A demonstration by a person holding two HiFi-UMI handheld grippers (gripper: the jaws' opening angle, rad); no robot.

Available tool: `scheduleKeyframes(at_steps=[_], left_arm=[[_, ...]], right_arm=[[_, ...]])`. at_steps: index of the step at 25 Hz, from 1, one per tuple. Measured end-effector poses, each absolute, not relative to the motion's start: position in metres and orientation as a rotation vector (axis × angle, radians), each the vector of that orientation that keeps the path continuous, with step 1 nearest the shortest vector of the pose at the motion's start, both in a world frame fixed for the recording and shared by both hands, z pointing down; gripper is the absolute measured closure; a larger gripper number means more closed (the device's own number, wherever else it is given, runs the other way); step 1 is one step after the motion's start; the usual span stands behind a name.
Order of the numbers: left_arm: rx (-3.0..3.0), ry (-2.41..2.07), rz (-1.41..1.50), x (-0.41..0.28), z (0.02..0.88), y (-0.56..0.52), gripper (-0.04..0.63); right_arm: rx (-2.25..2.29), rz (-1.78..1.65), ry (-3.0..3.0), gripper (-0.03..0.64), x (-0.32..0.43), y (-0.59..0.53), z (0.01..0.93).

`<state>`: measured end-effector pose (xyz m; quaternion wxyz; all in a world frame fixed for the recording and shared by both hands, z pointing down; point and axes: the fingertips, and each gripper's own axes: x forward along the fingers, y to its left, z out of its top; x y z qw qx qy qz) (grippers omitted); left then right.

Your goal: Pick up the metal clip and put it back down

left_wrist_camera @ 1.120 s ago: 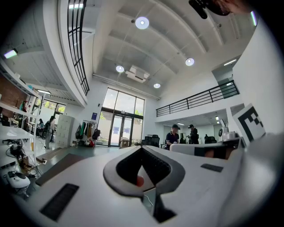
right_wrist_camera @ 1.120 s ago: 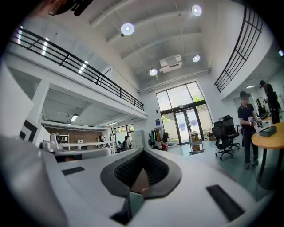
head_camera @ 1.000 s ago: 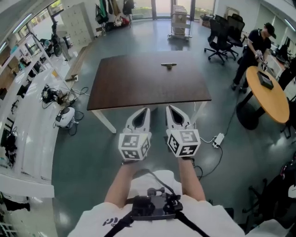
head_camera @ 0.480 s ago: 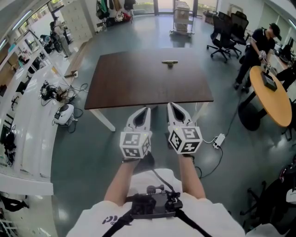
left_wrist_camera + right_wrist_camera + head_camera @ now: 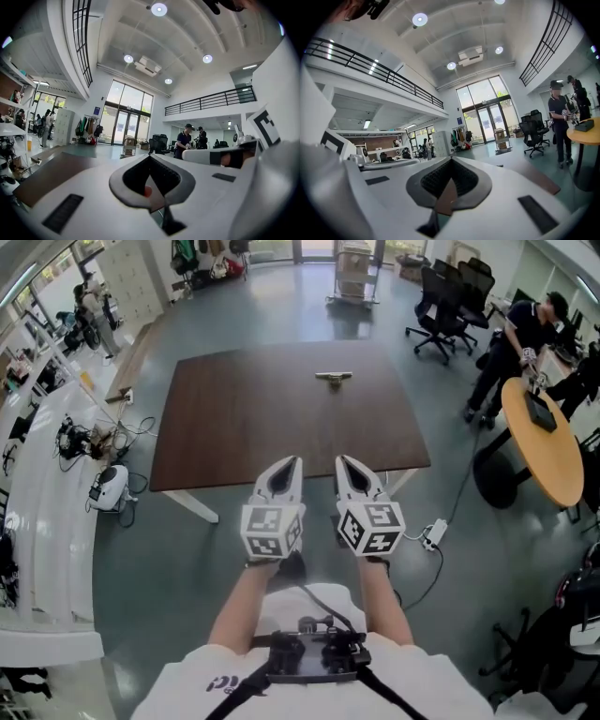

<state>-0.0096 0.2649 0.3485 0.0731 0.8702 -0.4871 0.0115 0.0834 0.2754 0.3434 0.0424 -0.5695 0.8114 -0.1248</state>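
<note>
The metal clip (image 5: 333, 377) lies near the far edge of a dark brown table (image 5: 234, 427), small and silvery. My left gripper (image 5: 292, 463) and right gripper (image 5: 346, 462) are held side by side, level, just short of the table's near edge and far from the clip. Both have their jaws pressed together with nothing between them. In the left gripper view the left gripper (image 5: 150, 157) shows joined jaws, with the table (image 5: 49, 169) low at the left. The right gripper (image 5: 451, 159) looks the same in its own view, the table (image 5: 540, 178) at its right. Neither gripper view shows the clip.
A round orange table (image 5: 544, 442) with a person (image 5: 517, 332) beside it stands at the right, office chairs (image 5: 445, 306) behind. A white bench (image 5: 42, 531) with gear runs along the left. A power strip (image 5: 433, 533) and cables lie on the floor.
Both grippers have moved forward together towards the table, whose near edge now lies just ahead of their tips. Their jaws stayed together throughout.
</note>
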Motion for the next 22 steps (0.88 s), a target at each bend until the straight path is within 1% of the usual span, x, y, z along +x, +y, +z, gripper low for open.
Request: scheduleKeyframes(at_steps=[11, 16, 22], left_arm=[[2.582, -1.420, 0.058, -0.043, 0.358, 0.079, 0.586], [2.612, -1.379, 0.042, -0.039, 0.357, 0.020, 0.586], [2.620, -1.340, 0.031, -0.042, 0.362, -0.030, 0.586]], right_arm=[[-1.786, -0.388, 2.523, 0.614, 0.044, 0.091, 0.349], [-1.811, -0.379, 2.530, 0.614, 0.035, 0.031, 0.352], [-1.849, -0.357, 2.503, 0.614, 0.032, -0.014, 0.354]])
